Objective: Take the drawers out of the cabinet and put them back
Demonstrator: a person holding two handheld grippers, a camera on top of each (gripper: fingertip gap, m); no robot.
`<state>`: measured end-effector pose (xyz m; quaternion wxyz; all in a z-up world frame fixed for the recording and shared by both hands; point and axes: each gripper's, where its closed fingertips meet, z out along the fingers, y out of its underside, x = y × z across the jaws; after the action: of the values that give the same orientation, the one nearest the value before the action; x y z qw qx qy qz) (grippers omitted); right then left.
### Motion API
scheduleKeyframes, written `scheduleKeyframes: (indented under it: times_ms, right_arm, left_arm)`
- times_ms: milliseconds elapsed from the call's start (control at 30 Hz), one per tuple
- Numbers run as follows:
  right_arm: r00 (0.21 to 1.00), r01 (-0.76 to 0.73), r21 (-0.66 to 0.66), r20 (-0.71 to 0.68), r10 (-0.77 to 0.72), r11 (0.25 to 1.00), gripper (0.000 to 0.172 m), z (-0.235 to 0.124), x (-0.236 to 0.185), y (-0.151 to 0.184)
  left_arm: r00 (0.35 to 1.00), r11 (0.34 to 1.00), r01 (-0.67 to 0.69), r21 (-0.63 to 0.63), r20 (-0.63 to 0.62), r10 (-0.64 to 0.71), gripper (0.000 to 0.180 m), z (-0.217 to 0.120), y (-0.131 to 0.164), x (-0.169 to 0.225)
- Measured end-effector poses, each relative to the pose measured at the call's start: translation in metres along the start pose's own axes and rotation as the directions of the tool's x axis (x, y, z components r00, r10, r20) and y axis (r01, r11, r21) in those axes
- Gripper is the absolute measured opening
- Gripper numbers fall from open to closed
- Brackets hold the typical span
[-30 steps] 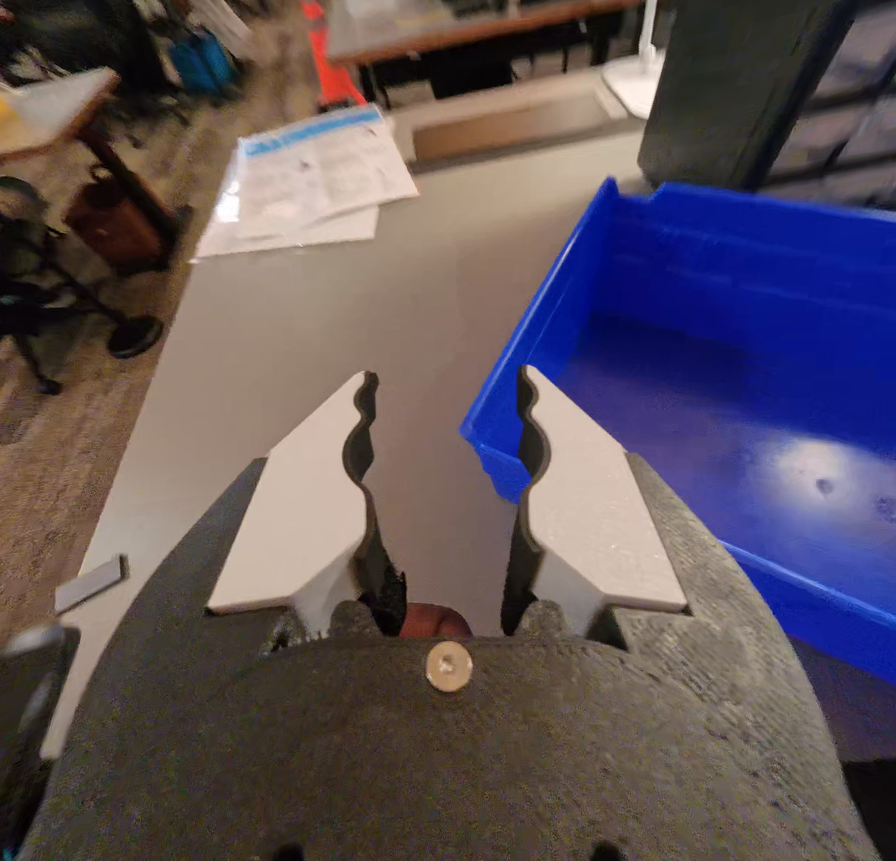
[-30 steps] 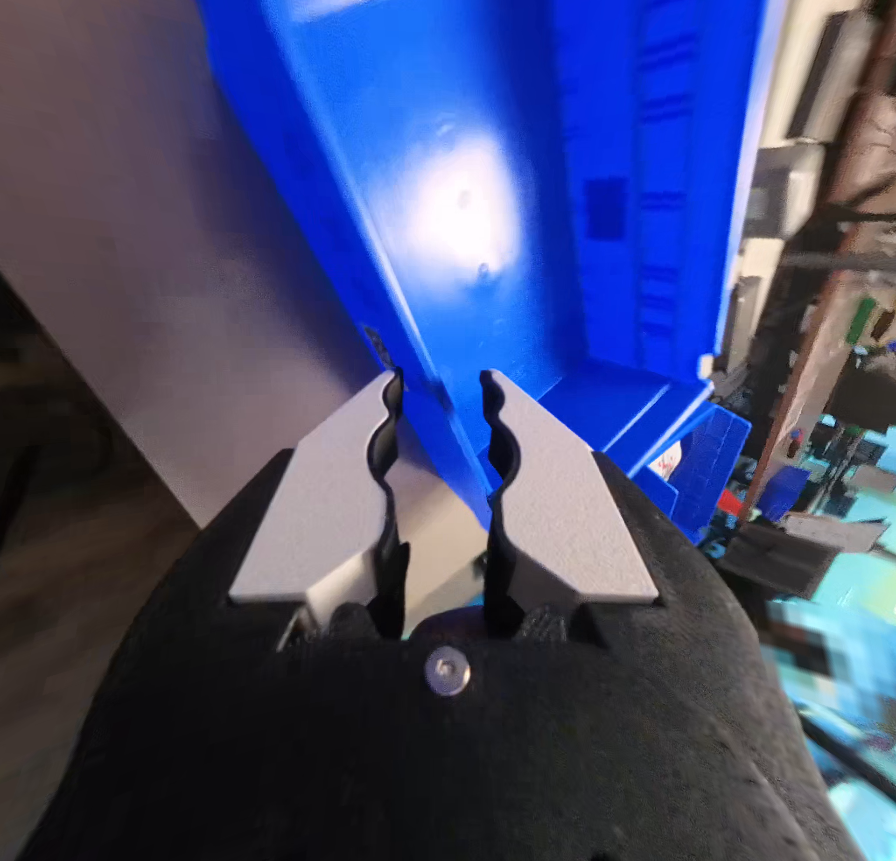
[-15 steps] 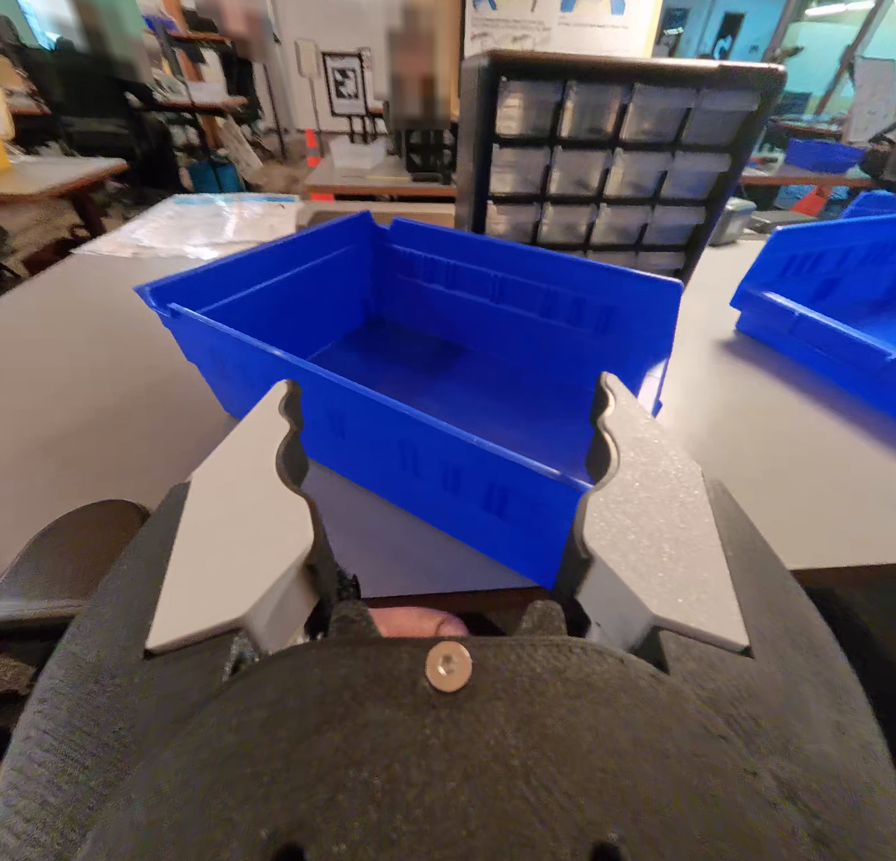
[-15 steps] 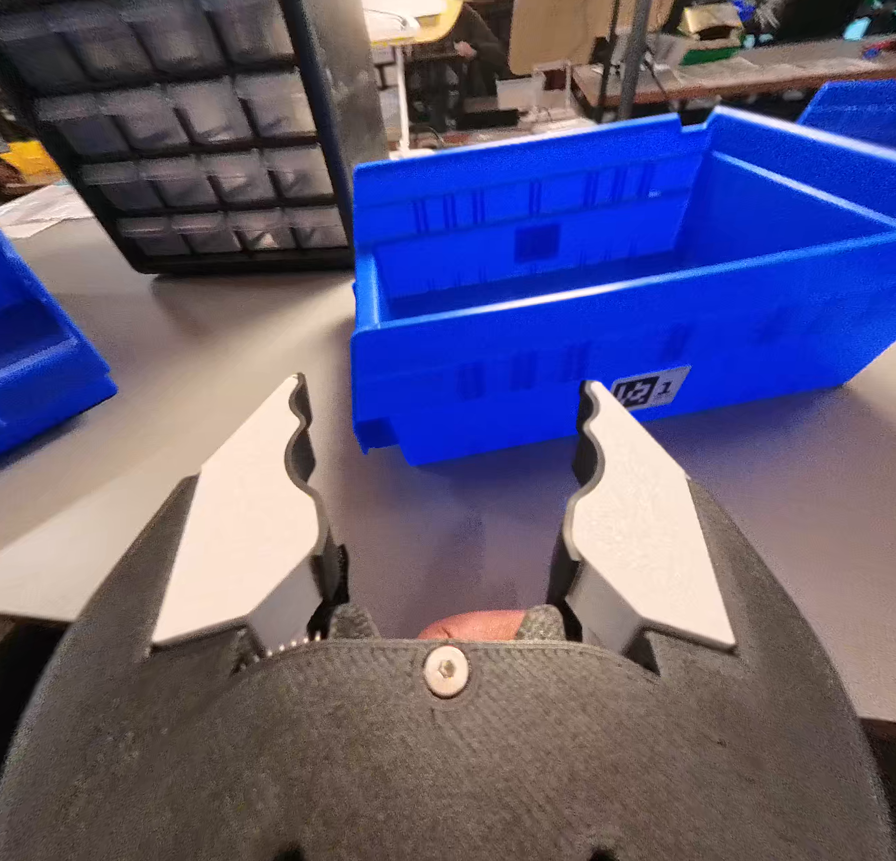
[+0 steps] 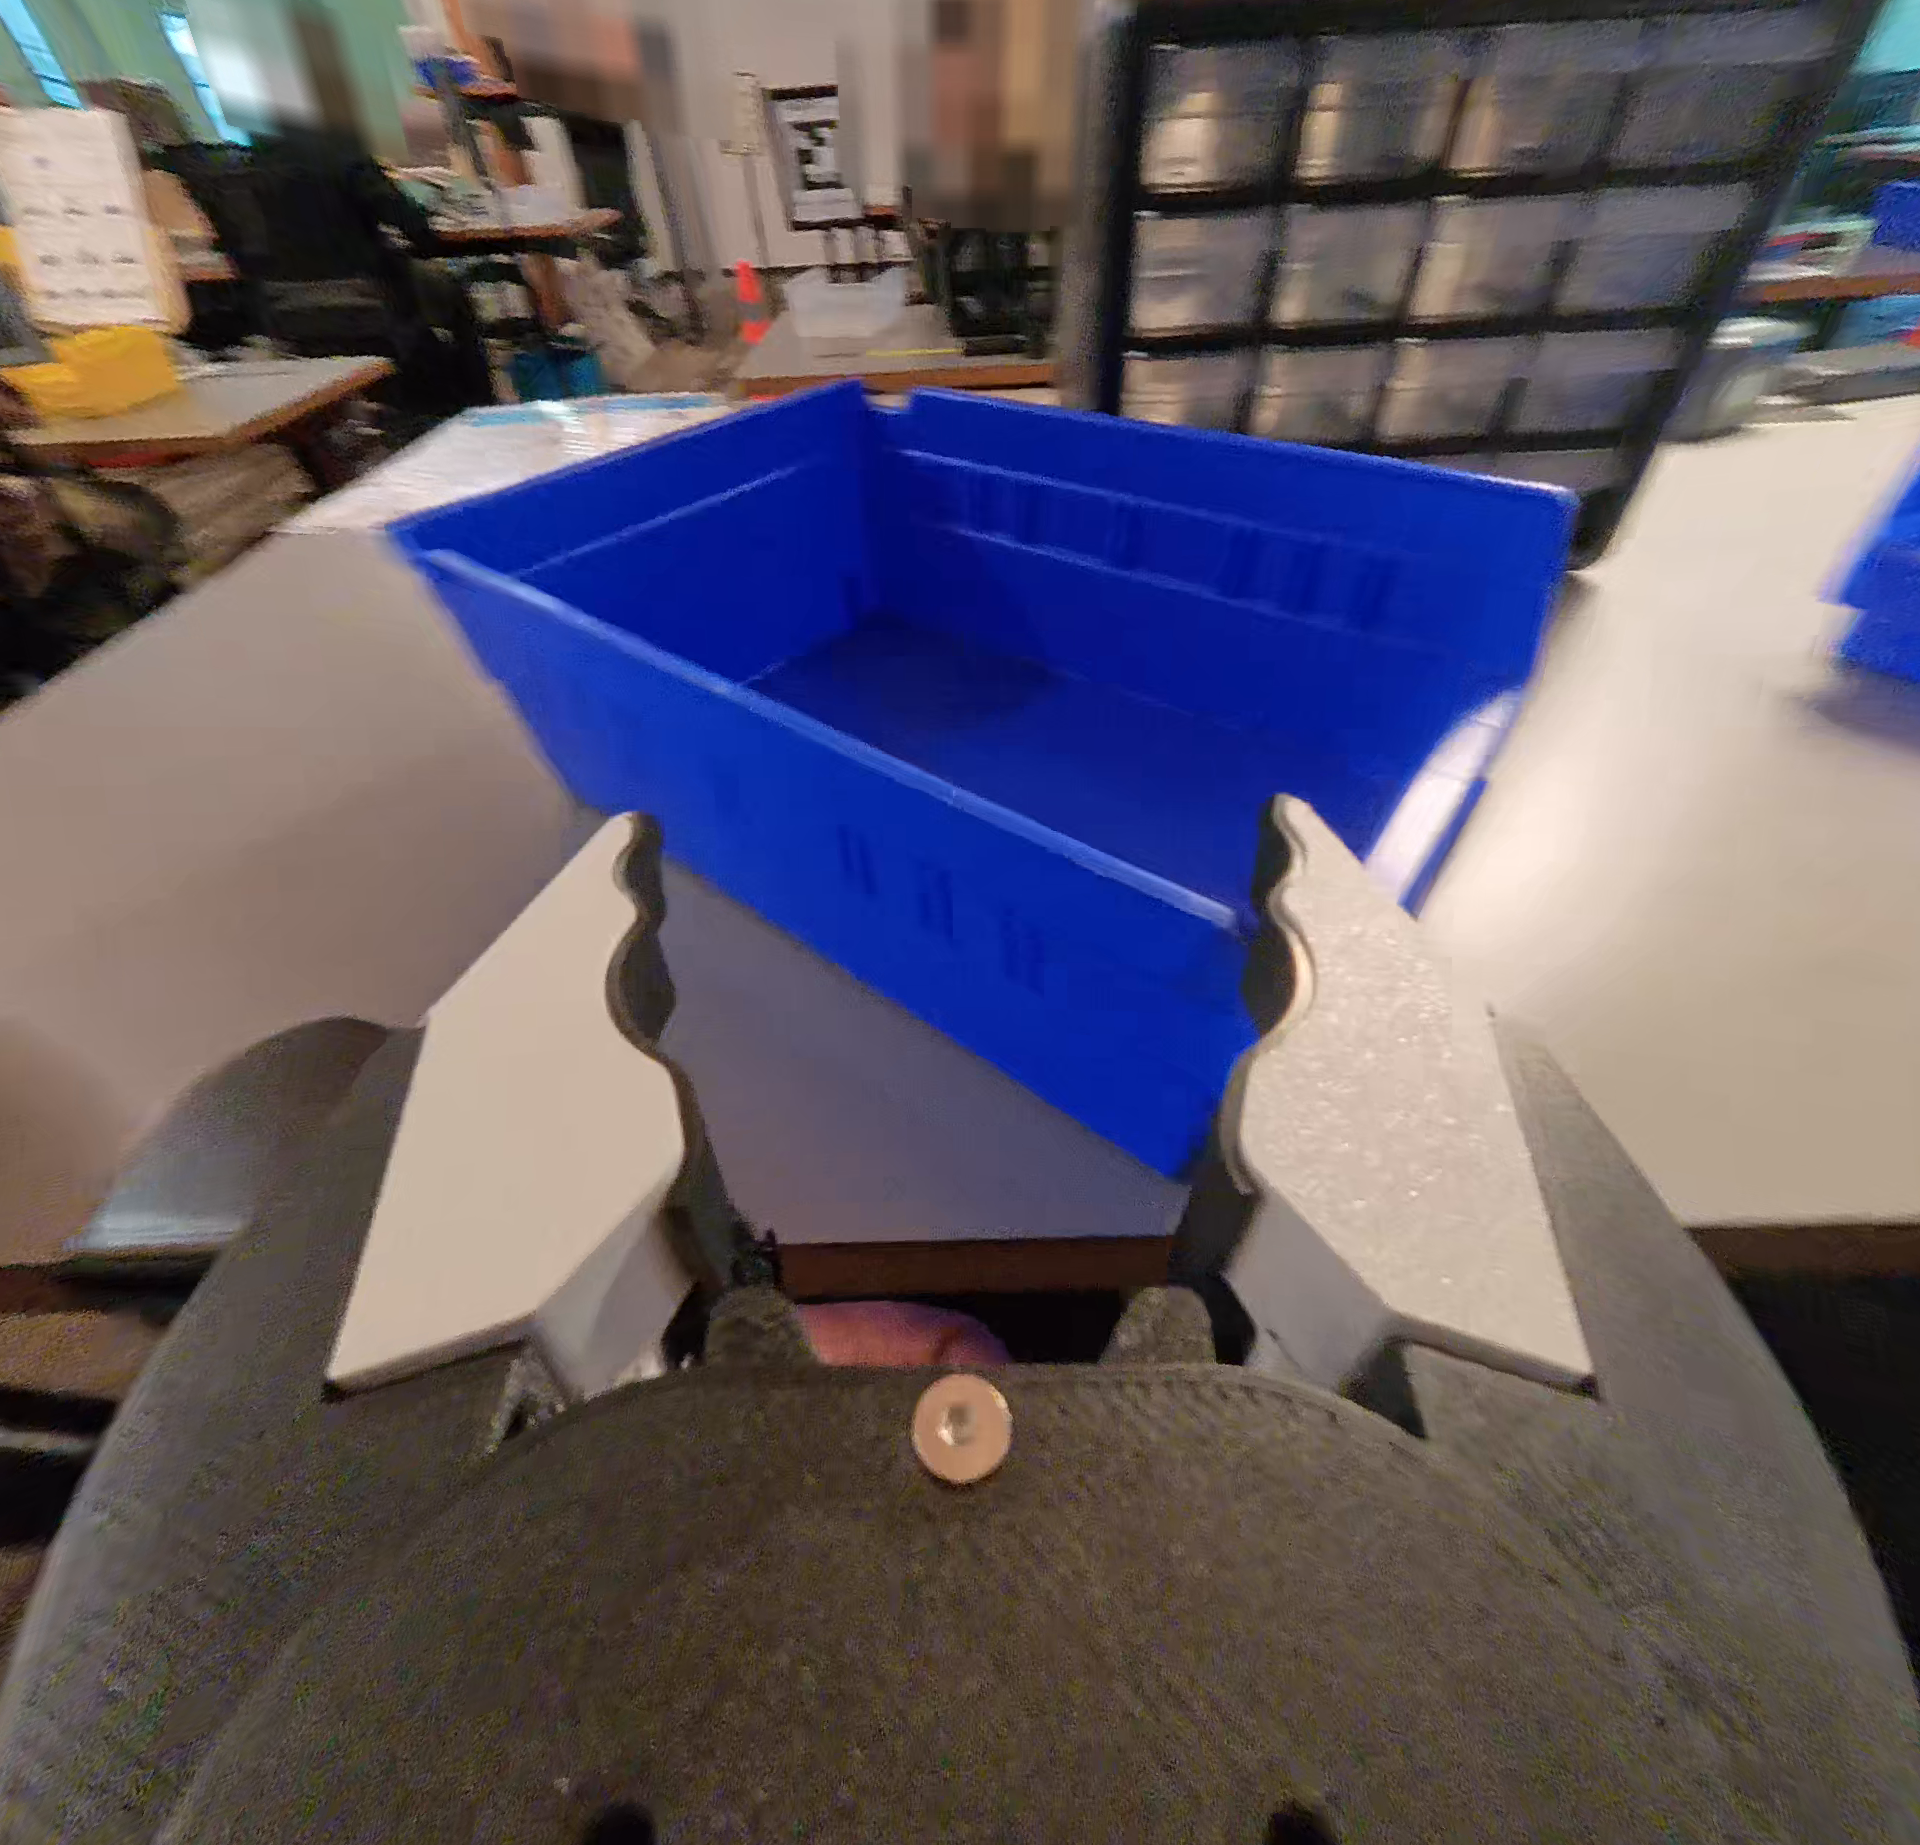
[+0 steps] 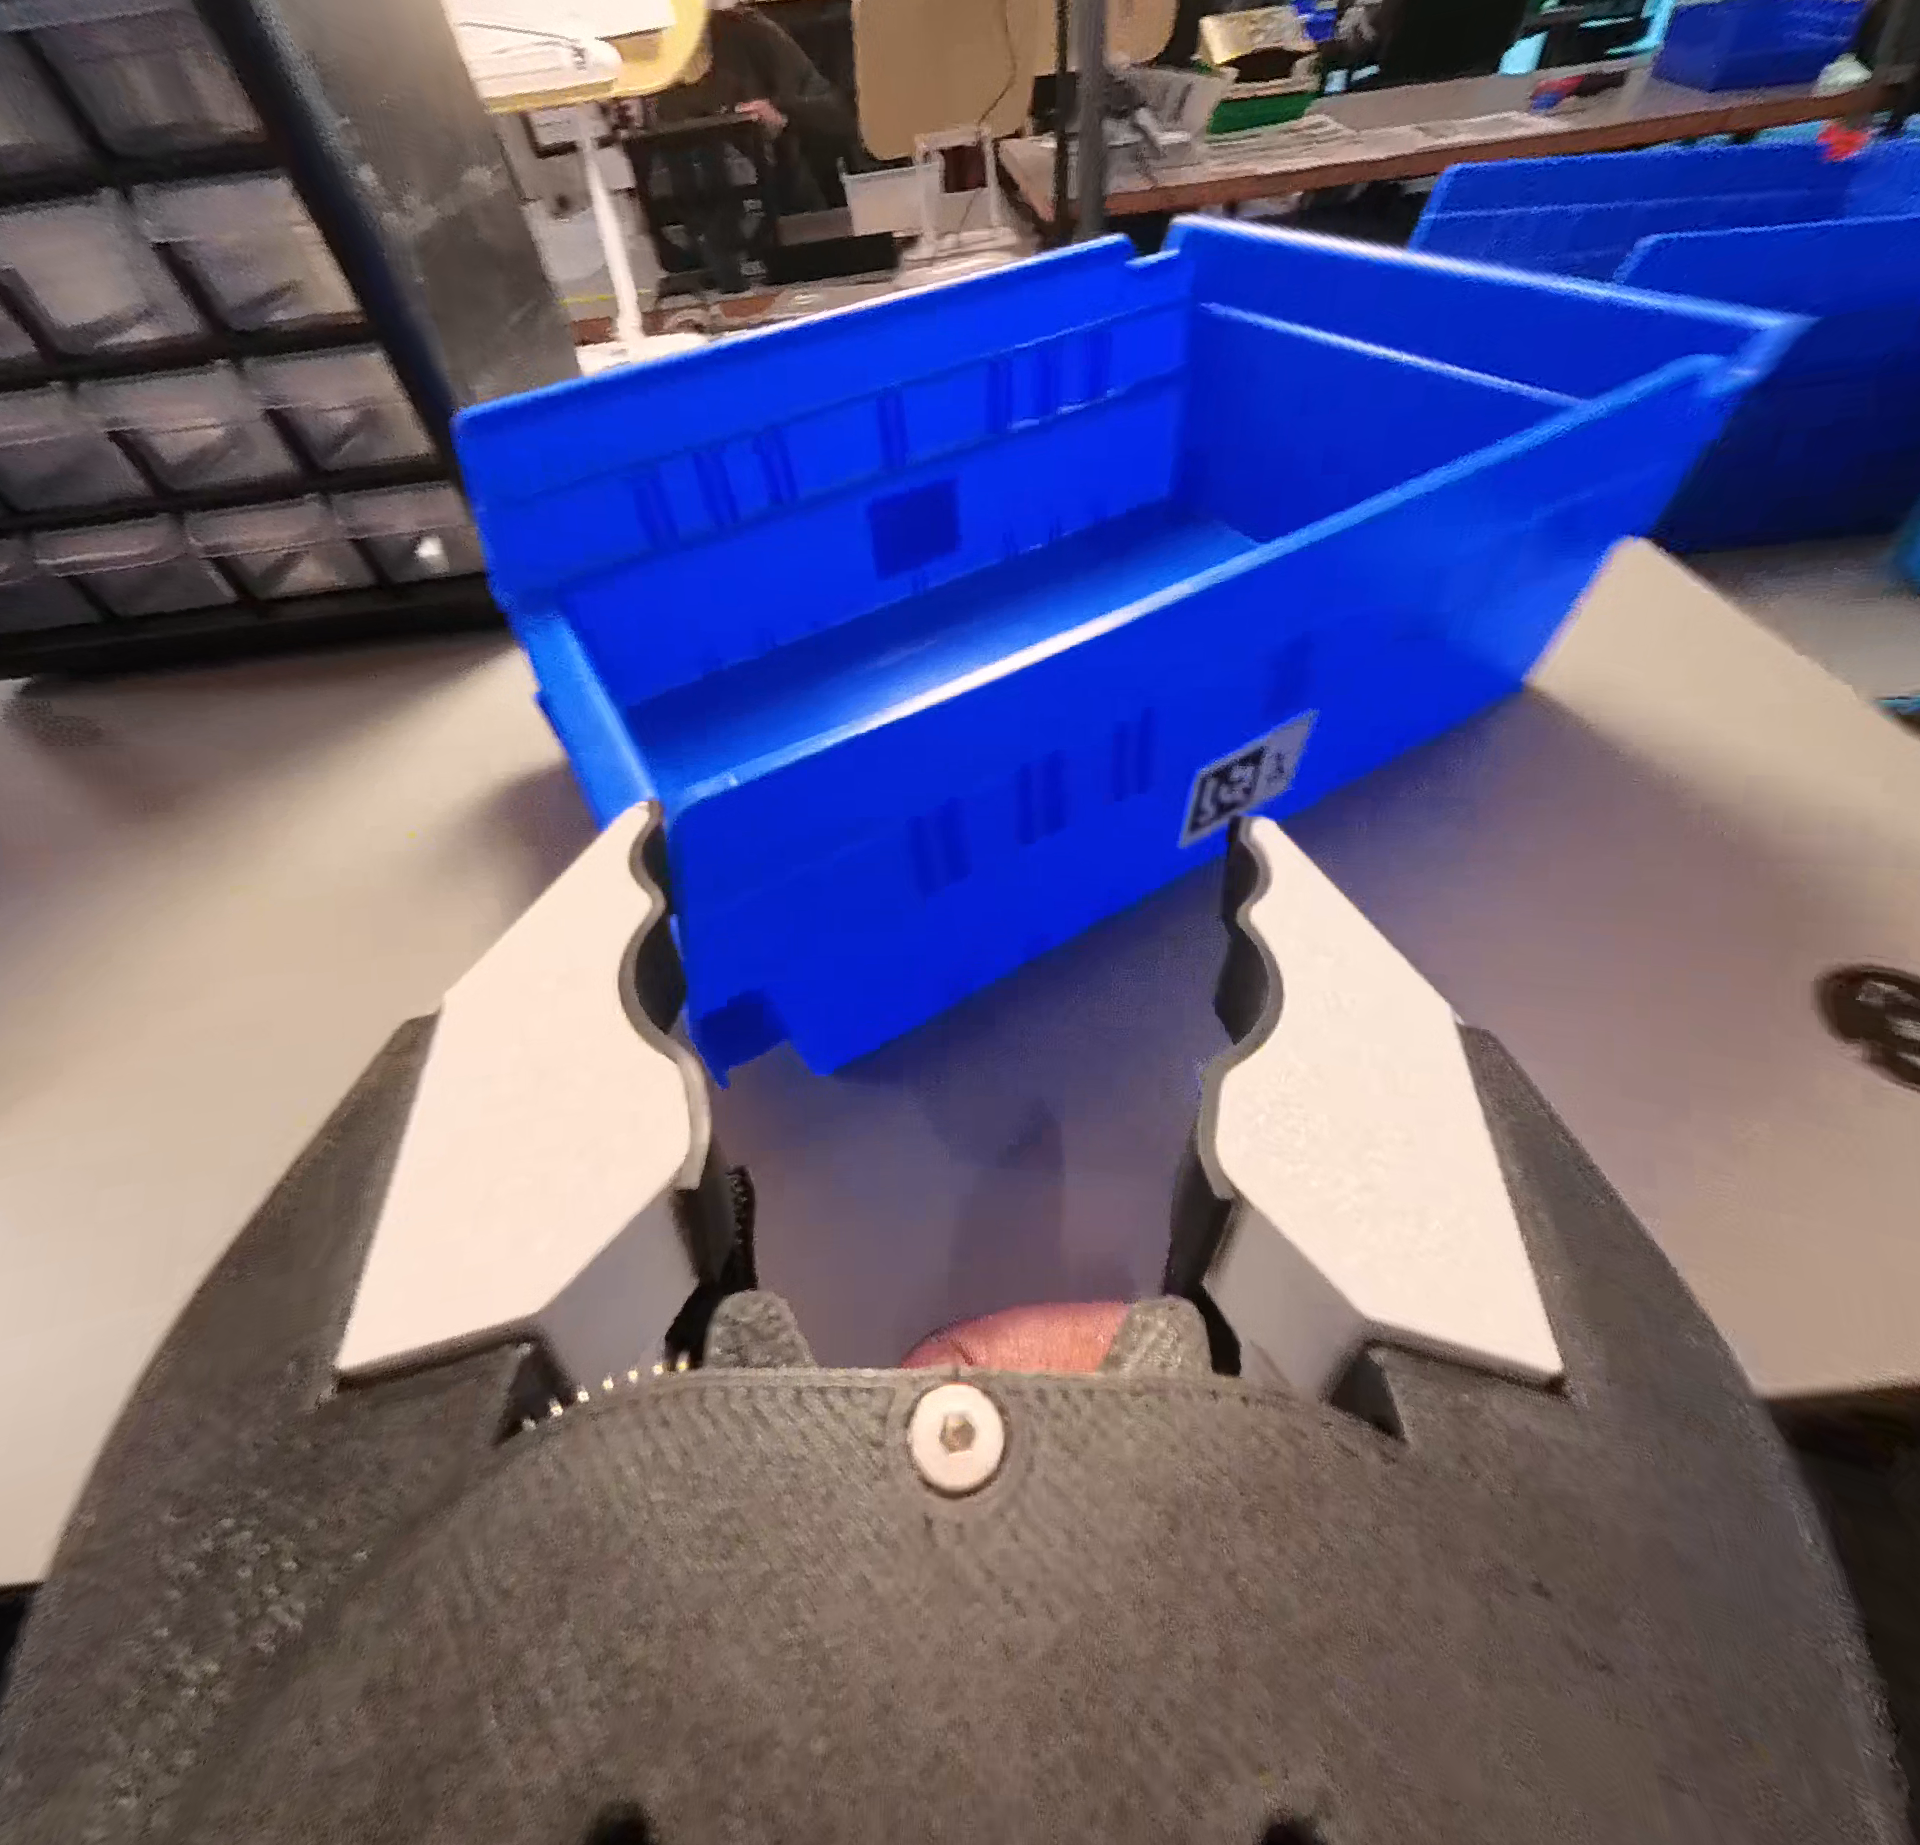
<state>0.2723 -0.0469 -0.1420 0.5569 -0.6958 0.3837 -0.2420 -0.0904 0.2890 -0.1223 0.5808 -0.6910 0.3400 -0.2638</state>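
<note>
Both grippers standing wide apart and gripping nothing: left gripper (image 5: 951, 922) and right gripper (image 6: 940, 922), each with pale grey wavy-edged fingers on a coarse black printed body, facing open blue plastic bins. Resting on the smooth grey tabletop (image 5: 260, 756), well in front of the left gripper, a rigid rectangular blue plastic bin (image 5: 987, 673), hollow and bare inside, ribbed along its walls. Sitting likewise before the right gripper, a second blue plastic bin (image 6: 1039, 652) bearing a small printed sticker (image 6: 1242, 782). Standing behind, upright, the black-framed cabinet of small translucent drawers (image 5: 1434, 237), every visible slot appearing filled. Judging by that, either not yet starting on the drawers or already finishing; cannot tell which.
</note>
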Motion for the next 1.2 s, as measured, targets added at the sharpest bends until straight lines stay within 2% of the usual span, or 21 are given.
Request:
scheduleKeyframes:
  times_ms: [67, 133, 267, 367, 400, 467, 567, 667, 767, 867, 967, 1067, 1100, 1133, 1200]
  right_arm:
    - [0.998, 0.001, 0.009, -0.067, 0.0, 1.0, 0.099, -0.006, 0.028, -0.003]
    - [0.99, -0.008, 0.02, -0.139, 0.011, 1.0, 0.091, -0.014, 0.058, -0.006]
    - [0.989, 0.006, 0.015, -0.146, -0.004, 1.0, 0.087, -0.028, 0.08, -0.008]
    - [0.99, 0.025, -0.003, -0.138, -0.025, 1.0, 0.083, -0.022, 0.09, -0.007]
    - [0.989, 0.016, 0.0, -0.148, -0.016, 1.0, 0.079, -0.019, 0.096, -0.008]
    - [0.981, 0.001, -0.001, -0.193, -0.001, 1.0, 0.07, -0.015, 0.114, -0.009]
    - [0.978, -0.016, 0.024, -0.209, 0.021, 1.0, 0.07, -0.022, 0.12, -0.016]
    - [0.982, 0.005, 0.068, -0.187, 0.008, 0.998, 0.07, -0.035, 0.098, -0.024]
    - [0.998, -0.012, 0.155, -0.067, 0.022, 0.988, 0.069, -0.034, 0.047, -0.039]
    - [0.996, -0.036, 0.162, 0.085, 0.022, 0.986, 0.07, -0.012, -0.016, -0.046]
    - [0.99, 0.029, 0.092, 0.136, -0.042, 0.995, 0.076, 0.027, -0.065, -0.041]
    - [0.989, 0.062, 0.024, 0.133, -0.065, 0.998, 0.087, 0.062, -0.092, -0.033]
    - [0.99, 0.067, 0.007, 0.125, -0.068, 0.998, 0.087, 0.071, -0.095, -0.032]
    - [0.991, 0.074, -0.004, 0.109, -0.073, 0.997, 0.083, 0.078, -0.095, -0.031]
    - [0.995, 0.083, -0.006, 0.055, -0.083, 0.996, 0.063, 0.084, -0.082, -0.032]
  left_arm:
    - [0.994, 1.0, -0.023, 0.006, 0.11, 0.022, 0.1, 0.003, -0.002, -0.035]
    - [0.985, 1.0, -0.017, 0.001, 0.174, 0.017, 0.097, 0.003, -0.005, -0.061]
    - [0.982, 0.997, -0.059, 0.048, 0.18, 0.05, 0.096, -0.006, -0.021, -0.068]
    - [0.977, 0.998, -0.059, -0.035, 0.201, 0.065, 0.086, 0.01, -0.004, -0.084]
    - [0.979, 0.998, -0.05, -0.046, 0.195, 0.058, 0.093, 0.017, 0.002, -0.091]
    - [0.974, 0.998, -0.01, -0.068, 0.226, 0.025, 0.077, 0.029, 0.011, -0.11]
    - [0.96, 0.999, 0.018, -0.029, 0.278, -0.01, 0.077, 0.023, 0.002, -0.129]
    - [0.978, 0.998, 0.022, 0.063, 0.204, -0.035, 0.078, 0.012, -0.022, -0.103]
    - [0.999, 0.997, 0.0, 0.075, 0.032, -0.002, 0.079, 0.022, -0.03, -0.04]
    - [0.992, 0.999, -0.035, 0.033, -0.122, 0.038, 0.08, 0.046, -0.024, 0.023]
    - [0.981, 0.994, -0.113, -0.012, -0.162, 0.11, 0.079, 0.077, -0.015, 0.06]
    - [0.978, 0.988, -0.14, -0.062, -0.167, 0.128, 0.07, 0.101, -0.005, 0.072]
    - [0.978, 0.987, -0.151, -0.056, -0.151, 0.141, 0.06, 0.104, -0.006, 0.07]
    - [0.978, 0.985, -0.162, -0.051, -0.145, 0.153, 0.057, 0.106, -0.006, 0.067]
    - [0.978, 0.987, -0.154, -0.054, -0.149, 0.144, 0.059, 0.104, -0.006, 0.059]
